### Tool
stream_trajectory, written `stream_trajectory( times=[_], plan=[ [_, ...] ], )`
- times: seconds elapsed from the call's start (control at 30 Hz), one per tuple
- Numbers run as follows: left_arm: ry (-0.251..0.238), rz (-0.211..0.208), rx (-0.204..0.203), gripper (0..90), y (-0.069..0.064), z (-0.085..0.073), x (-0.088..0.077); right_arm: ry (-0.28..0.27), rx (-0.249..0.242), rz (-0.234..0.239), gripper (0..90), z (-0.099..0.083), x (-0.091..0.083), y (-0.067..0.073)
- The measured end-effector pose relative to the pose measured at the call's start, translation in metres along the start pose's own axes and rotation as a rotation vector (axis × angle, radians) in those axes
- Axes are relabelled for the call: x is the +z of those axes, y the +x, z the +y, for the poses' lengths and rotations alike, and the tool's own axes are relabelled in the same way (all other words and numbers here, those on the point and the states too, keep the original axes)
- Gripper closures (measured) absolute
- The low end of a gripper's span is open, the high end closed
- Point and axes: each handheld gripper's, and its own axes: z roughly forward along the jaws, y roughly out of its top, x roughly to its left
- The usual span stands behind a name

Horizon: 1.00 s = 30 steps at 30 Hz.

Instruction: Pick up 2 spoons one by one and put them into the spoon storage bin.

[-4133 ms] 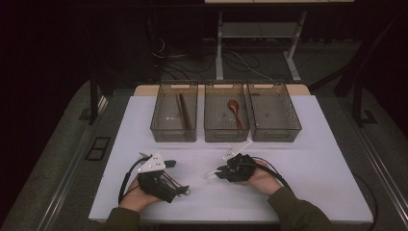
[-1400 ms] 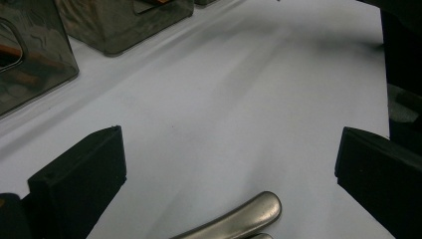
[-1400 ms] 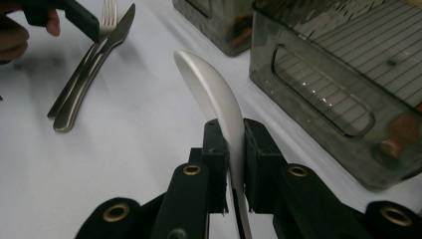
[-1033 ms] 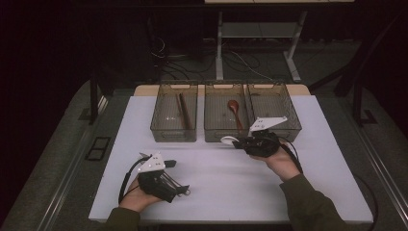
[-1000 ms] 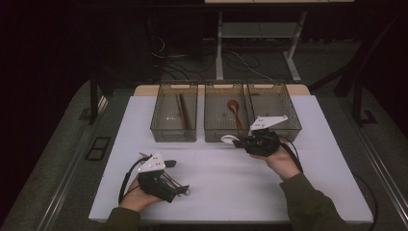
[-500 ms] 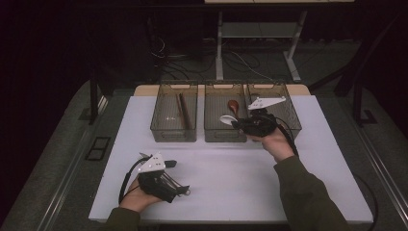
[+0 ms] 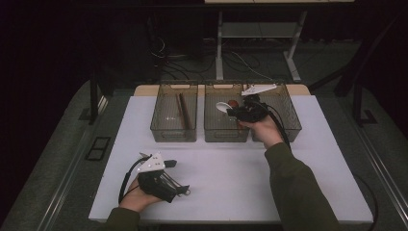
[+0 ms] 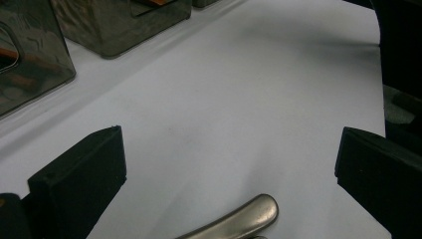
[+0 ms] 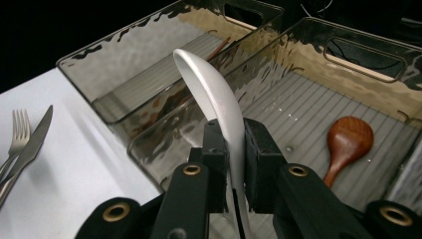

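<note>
White spoon [image 9: 214, 99] clamped by its handle in right tool [image 9: 233, 149], bowl raised, above near wall of middle bin [image 9: 298, 64]. Wooden spoon [image 9: 348, 142] flat on that bin's ribbed floor. Fork [image 9: 15, 134] and knife [image 9: 30, 144] on white desk [image 7: 231, 178]. Left tool [image 7: 185, 191] low over desk, jaws wide, metal handle [image 8: 239, 221] between them, untouched.

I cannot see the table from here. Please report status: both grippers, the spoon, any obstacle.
Right gripper shut on white spoon, over middle bin. Left gripper open, low over the table. Wooden spoon lies in that bin; nothing blocks.
</note>
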Motion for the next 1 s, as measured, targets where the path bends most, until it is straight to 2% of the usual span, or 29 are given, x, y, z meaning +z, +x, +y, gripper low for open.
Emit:
stream_trajectory(
  times=[0.2, 0.3, 0.5, 0.63, 0.73, 0.77, 0.9, 1.0],
  plan=[
    [-0.006, 0.000, -0.001, 0.0, 0.000, 0.000, 0.000, 0.017, 0.008, -0.004, 81.0, 0.001, 0.015, 0.000],
    [-0.007, -0.001, -0.002, 0.0, 0.000, 0.000, 0.000, 0.037, 0.027, -0.007, 81.0, -0.002, 0.021, -0.001],
    [-0.006, -0.002, -0.001, 0.0, -0.001, 0.000, 0.000, 0.066, 0.024, -0.014, 81.0, -0.007, 0.029, -0.001],
    [-0.006, -0.003, -0.002, 0.0, -0.001, 0.000, 0.000, 0.107, 0.022, -0.032, 80.9, -0.010, 0.034, 0.000],
    [-0.005, -0.003, -0.003, 0.0, -0.001, 0.000, 0.000, 0.139, 0.021, -0.020, 80.5, -0.013, 0.036, 0.000],
    [-0.005, -0.003, -0.002, 0.0, -0.001, 0.000, 0.000, 0.147, 0.021, -0.019, 77.7, -0.014, 0.037, 0.000],
    [-0.006, -0.002, 0.001, 0.0, -0.001, 0.000, 0.000, 0.120, 0.019, -0.008, 57.4, -0.012, 0.032, 0.003],
    [-0.005, -0.002, 0.002, 0.0, -0.001, 0.000, 0.000, 0.099, 0.004, -0.014, 50.5, -0.010, 0.026, 0.005]
  ],
)
